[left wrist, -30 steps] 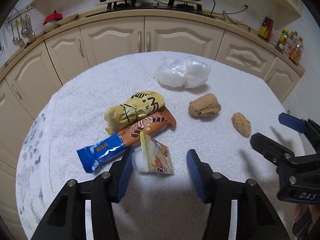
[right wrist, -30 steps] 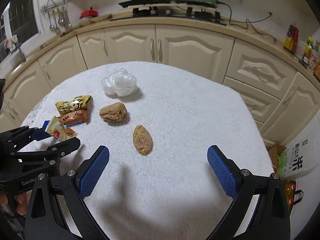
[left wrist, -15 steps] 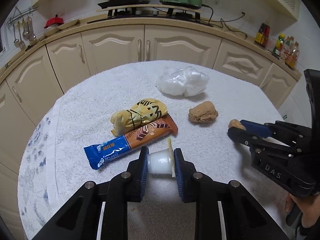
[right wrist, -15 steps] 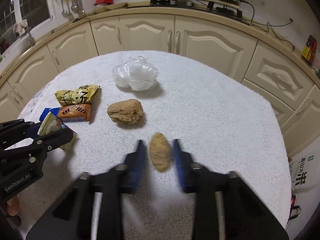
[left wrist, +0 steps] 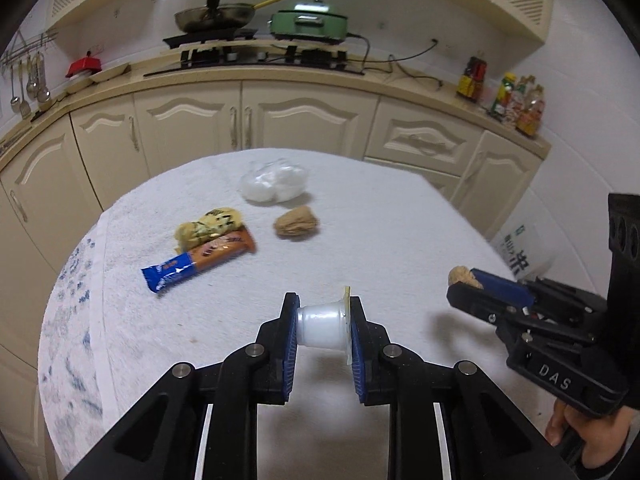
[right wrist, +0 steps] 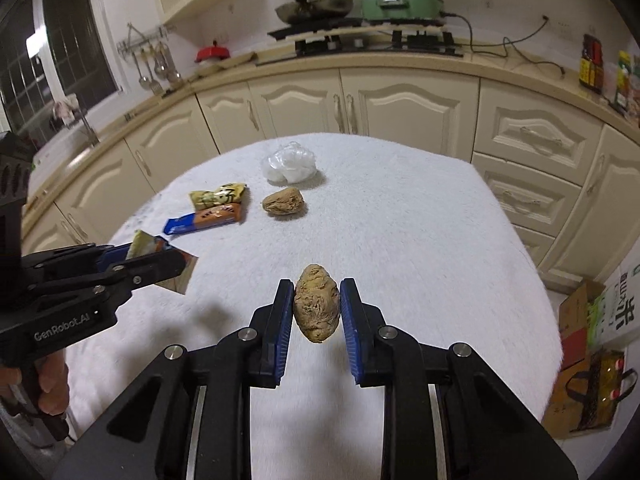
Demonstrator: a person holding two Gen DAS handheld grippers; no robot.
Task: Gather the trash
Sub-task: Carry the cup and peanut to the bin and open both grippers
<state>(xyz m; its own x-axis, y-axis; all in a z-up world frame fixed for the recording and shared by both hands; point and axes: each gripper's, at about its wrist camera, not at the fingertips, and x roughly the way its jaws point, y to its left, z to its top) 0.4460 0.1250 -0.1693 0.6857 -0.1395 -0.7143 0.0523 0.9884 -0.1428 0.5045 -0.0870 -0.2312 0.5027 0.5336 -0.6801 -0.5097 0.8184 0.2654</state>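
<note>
My left gripper (left wrist: 323,326) is shut on a small white plastic cup (left wrist: 322,325) with a peeled foil lid, held above the white-towelled table (left wrist: 380,240). The right gripper (right wrist: 316,308) is shut on a brown crumpled paper wad (right wrist: 317,308), also lifted off the table. In the left wrist view the right gripper (left wrist: 464,280) shows at the right with that wad (left wrist: 460,276) at its tips. The right wrist view shows the left gripper (right wrist: 160,258) at the left with the cup's foil lid (right wrist: 176,266). On the table lie a blue-orange snack wrapper (left wrist: 200,262), a yellow wrapper (left wrist: 210,228), another brown wad (left wrist: 297,226) and a white plastic bag (left wrist: 274,186).
Cream kitchen cabinets (left wrist: 248,128) curve behind the table, with a stove, pan and green cooker on the counter. A cardboard box and bags (right wrist: 592,364) stand on the floor to the right of the table. A hand (left wrist: 580,432) holds the right gripper's grip.
Both grippers closed from open: the left on the white cup, the right on the brown wad. Both then rose and pulled back from the table with their loads.
</note>
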